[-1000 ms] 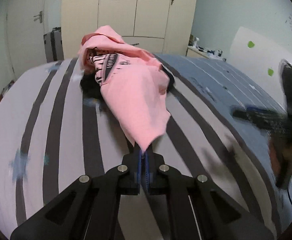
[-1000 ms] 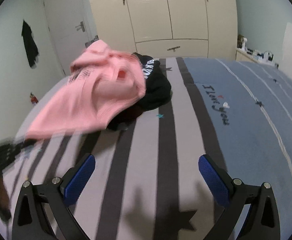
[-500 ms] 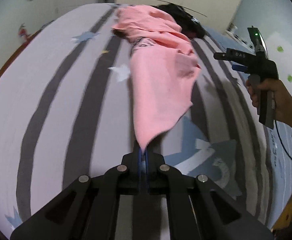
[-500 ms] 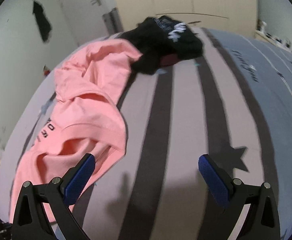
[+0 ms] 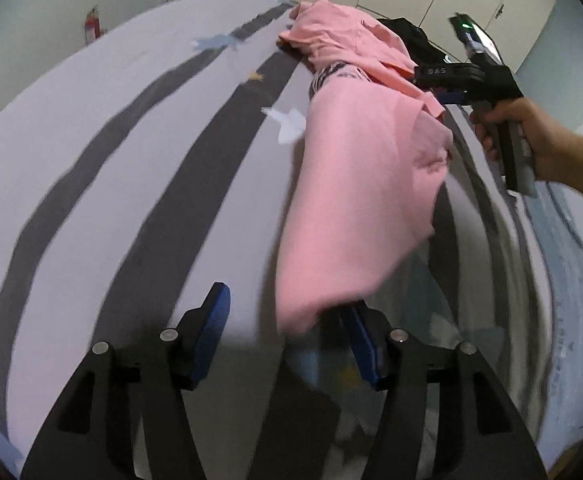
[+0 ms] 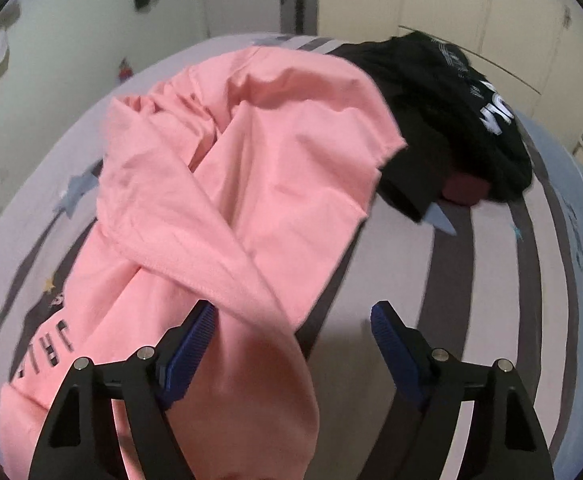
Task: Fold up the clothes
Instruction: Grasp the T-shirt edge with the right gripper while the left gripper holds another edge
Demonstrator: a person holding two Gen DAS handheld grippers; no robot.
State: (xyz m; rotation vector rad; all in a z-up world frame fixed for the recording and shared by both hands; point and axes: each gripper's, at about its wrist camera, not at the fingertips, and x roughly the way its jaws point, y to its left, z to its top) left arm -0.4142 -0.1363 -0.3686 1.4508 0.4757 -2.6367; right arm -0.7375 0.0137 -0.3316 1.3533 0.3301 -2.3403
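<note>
Striped bed (image 6: 431, 280), one pink shirt (image 6: 251, 184), one black garment (image 6: 451, 120)

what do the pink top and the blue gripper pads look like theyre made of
Pink top: soft matte knit, probably cotton jersey; it drapes in loose folds, with a stitched hem and printed letters.
Blue pads: likely rubber or soft plastic, matte; fine ribbing shows on the face.

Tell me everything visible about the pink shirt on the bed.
The pink shirt looks like soft cotton, with dark lettering near its lower part. It lies crumpled and twisted lengthwise on the striped bed, unfolded, its far end against a black garment. One end lies between the opening jaws of the left hand-held gripper.
</note>
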